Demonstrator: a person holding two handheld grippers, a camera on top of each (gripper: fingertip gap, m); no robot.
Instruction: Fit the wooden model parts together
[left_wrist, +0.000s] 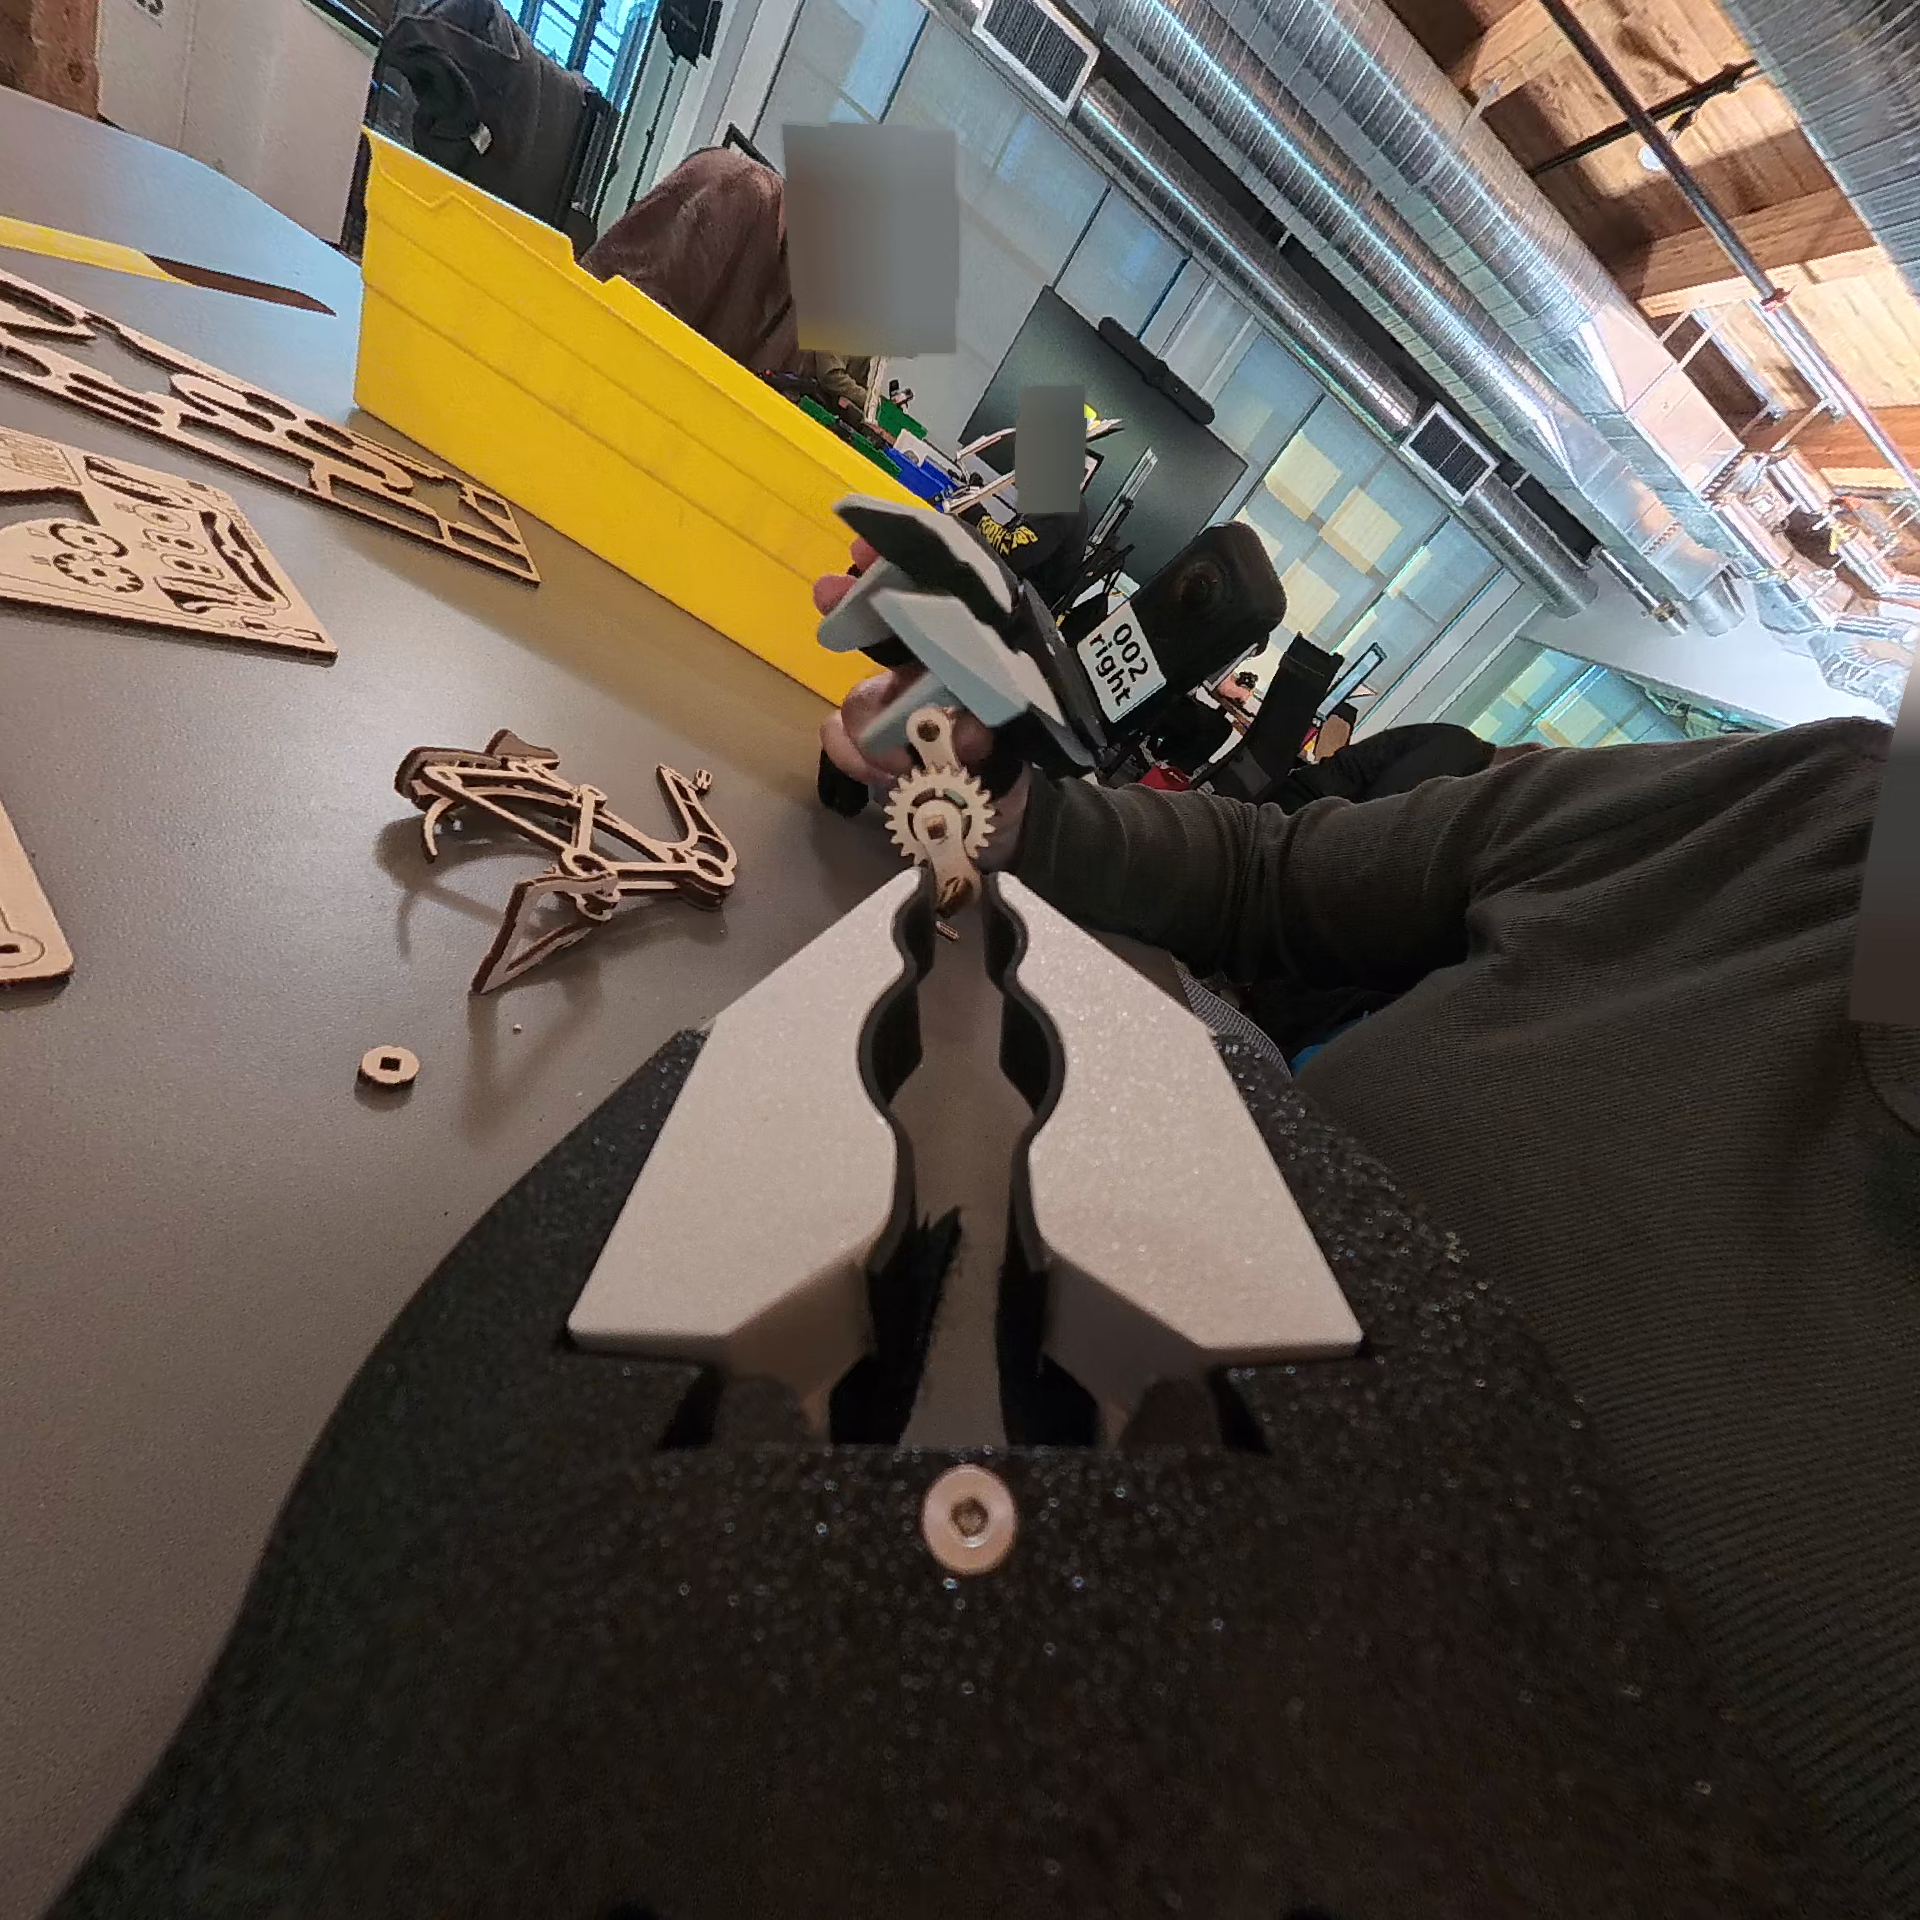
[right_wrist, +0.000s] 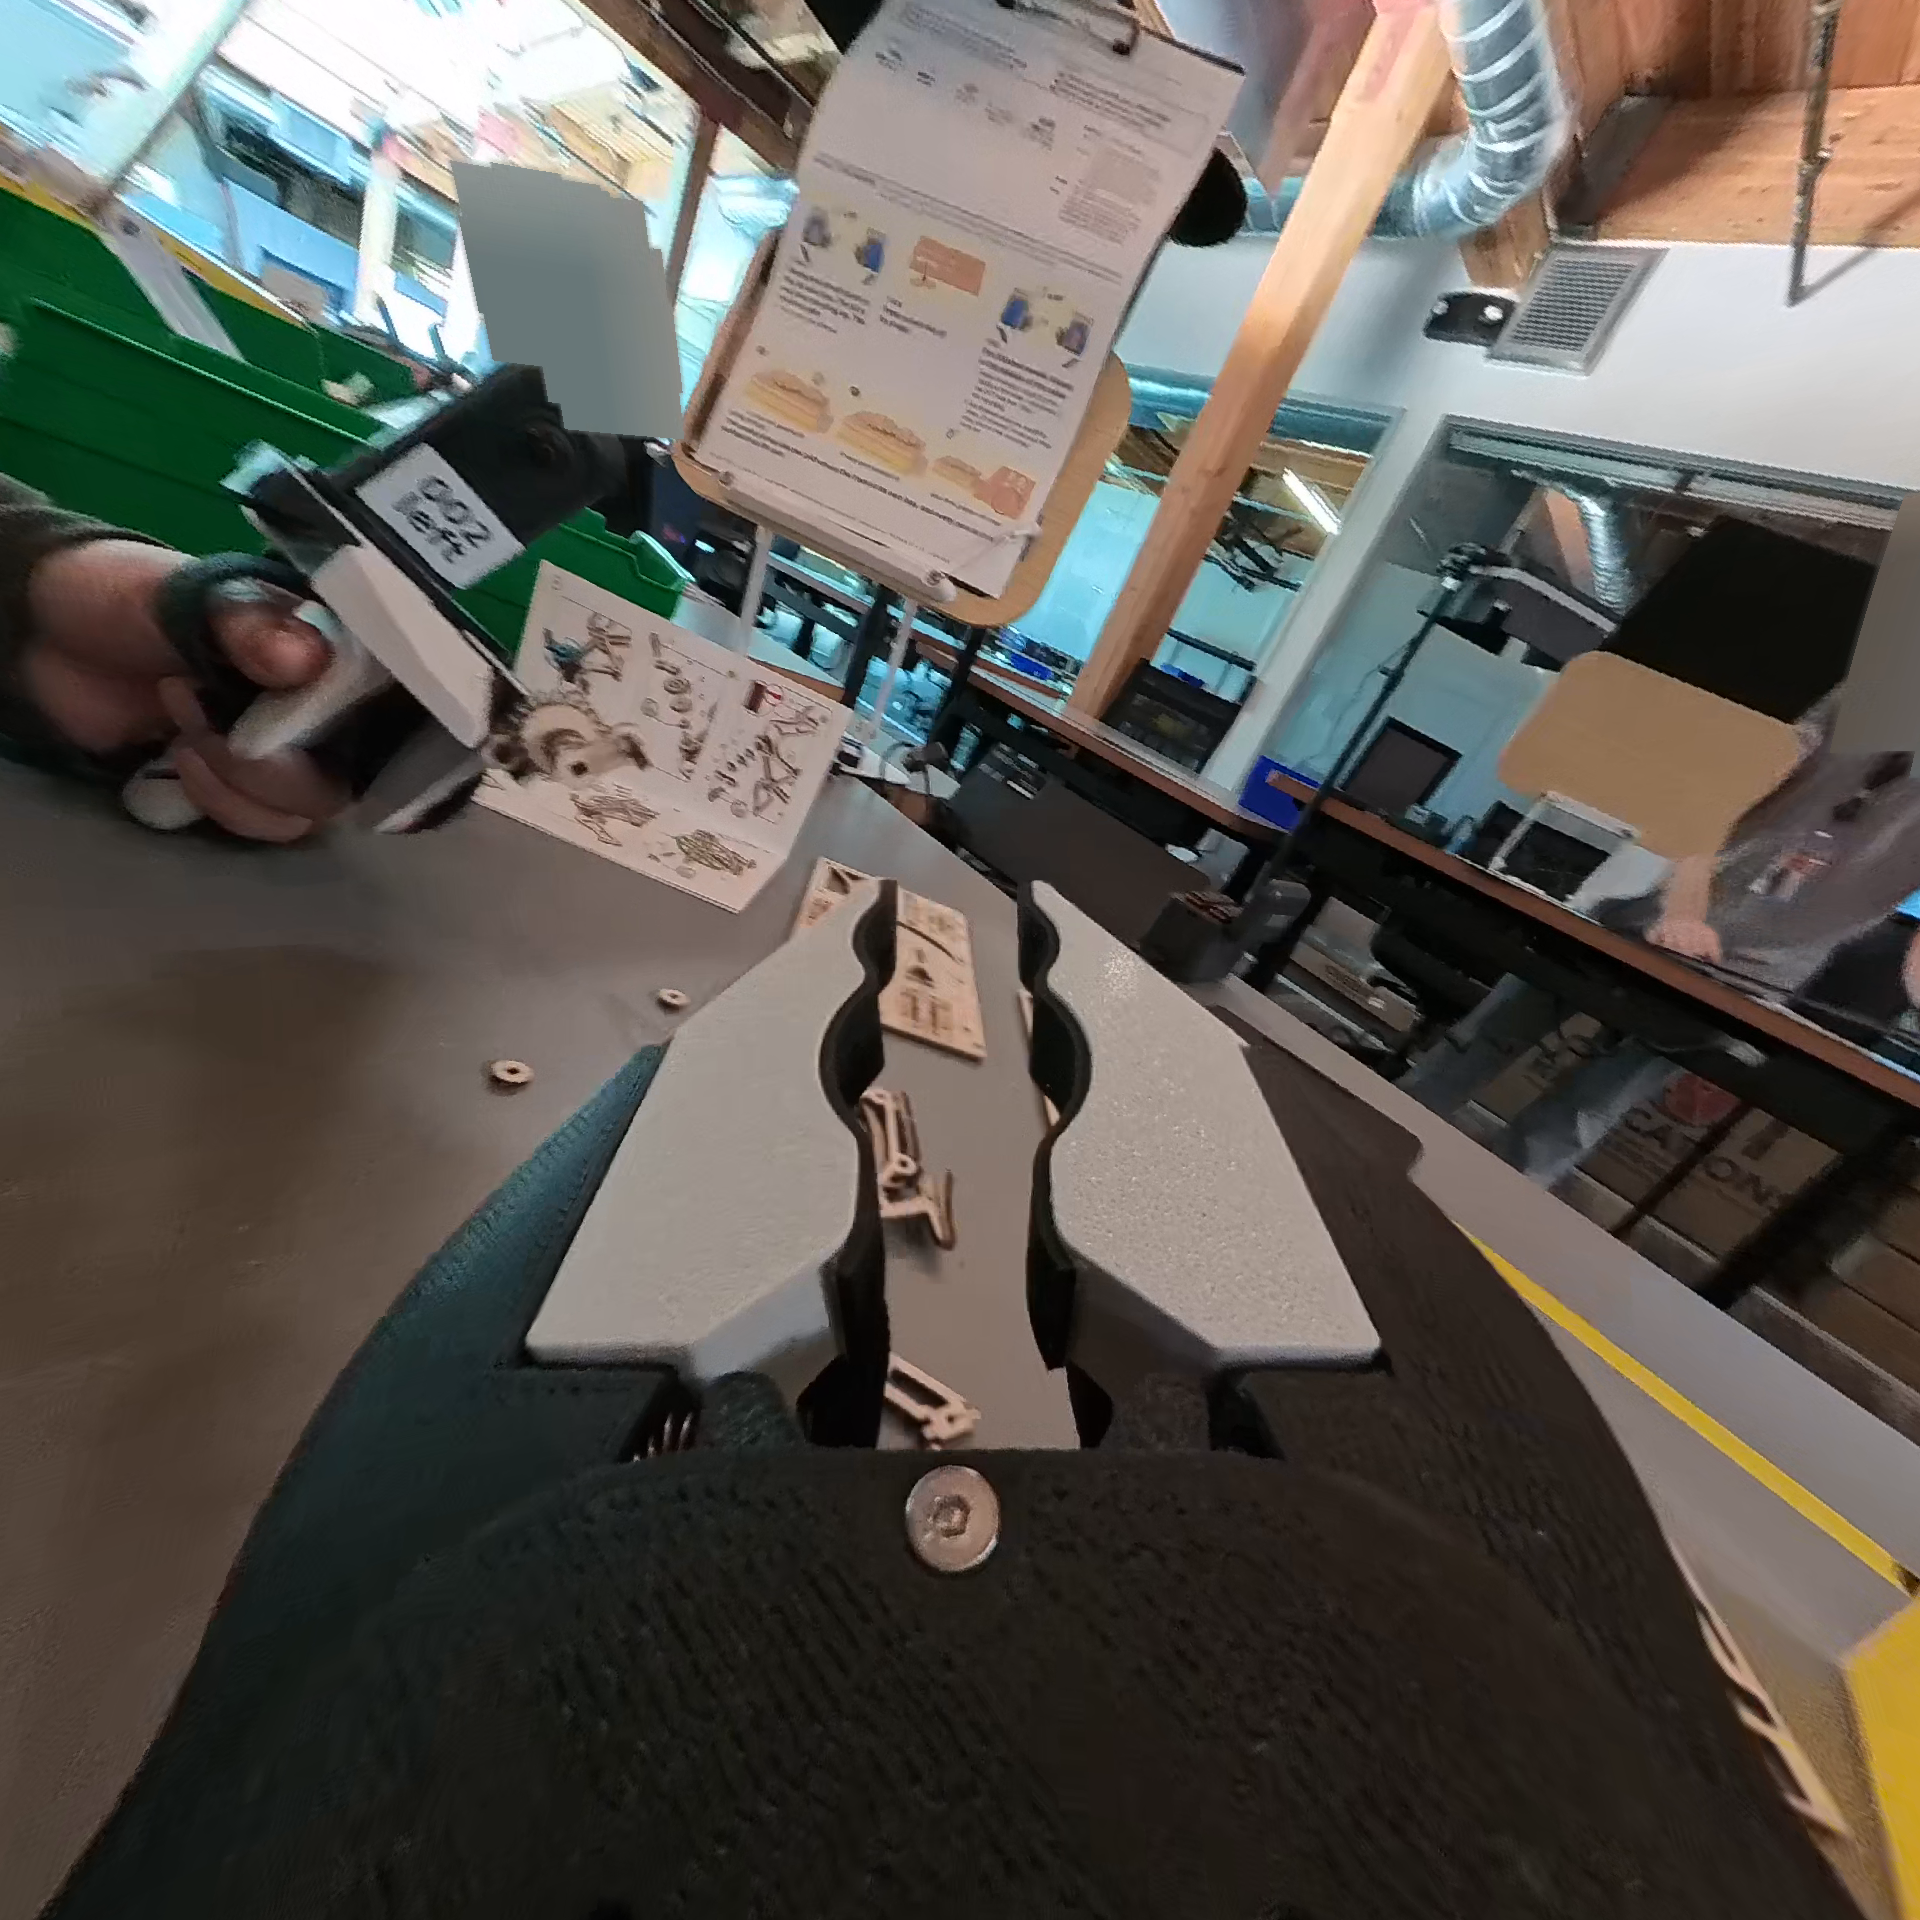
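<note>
My left gripper (left_wrist: 956, 883) is shut on the lower end of a small wooden gear assembly (left_wrist: 940, 821) and holds it up above the grey table (left_wrist: 260, 1195). It also shows, blurred, in the right wrist view (right_wrist: 494, 743), with the gear assembly (right_wrist: 561, 743) at its tips. My right gripper (right_wrist: 961, 904) is open and empty, low over the table. Loose wooden pieces (right_wrist: 909, 1164) lie on the table between its fingers. In the left wrist view it (left_wrist: 836, 571) sits just beyond the gear assembly. A partly built wooden model (left_wrist: 566, 842) lies on the table to the left.
Cut-out wooden sheets (left_wrist: 156, 551) lie at the far left, with a small wooden washer (left_wrist: 388, 1062) nearer. A yellow bin (left_wrist: 582, 416) stands behind. An instruction sheet (right_wrist: 675, 758), a clipboard on a stand (right_wrist: 935, 312) and green bins (right_wrist: 156, 395) stand past the table. People sit beyond. Across from one pair of fingers to the other is roughly 11 cm.
</note>
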